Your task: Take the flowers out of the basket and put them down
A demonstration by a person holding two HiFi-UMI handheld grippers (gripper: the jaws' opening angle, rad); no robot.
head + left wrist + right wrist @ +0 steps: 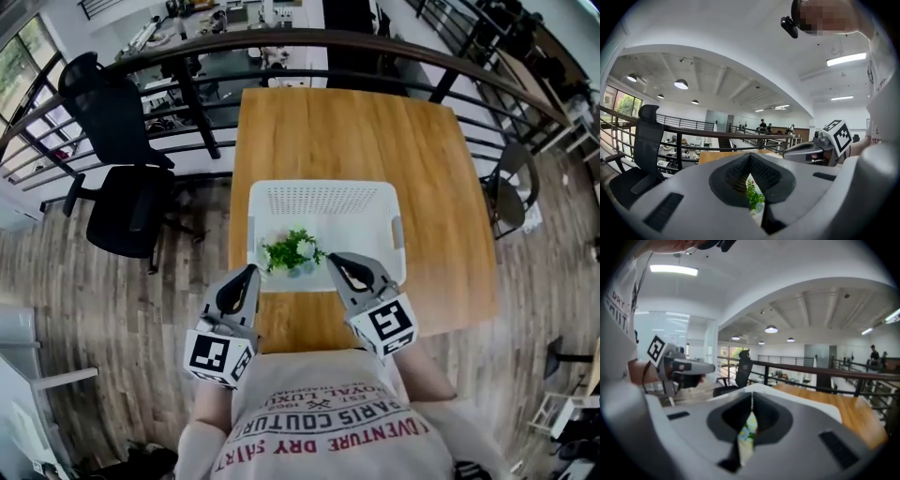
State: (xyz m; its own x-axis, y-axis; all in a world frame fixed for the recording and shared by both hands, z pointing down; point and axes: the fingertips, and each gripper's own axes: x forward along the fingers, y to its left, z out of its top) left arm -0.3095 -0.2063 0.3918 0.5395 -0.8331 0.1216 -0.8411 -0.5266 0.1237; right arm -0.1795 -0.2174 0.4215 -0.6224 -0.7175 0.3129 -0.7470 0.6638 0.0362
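Low in the head view's centre, the left gripper [249, 274] and right gripper [336, 261], jaws pressed together and empty, flank the flowers [292, 251] in the white basket [323, 202].

Shirt [323, 422] print, upside down in head view, "PARIS COUTUR…", "…DVENTURE DRY", fainter "ROYAL LUXU…"

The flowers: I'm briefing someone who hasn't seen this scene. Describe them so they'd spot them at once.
On the wooden table, a white perforated basket sits at the near edge. The flowers lie inside it by the near wall: a small leafy green bunch with pale blooms, the only colour in the basket.
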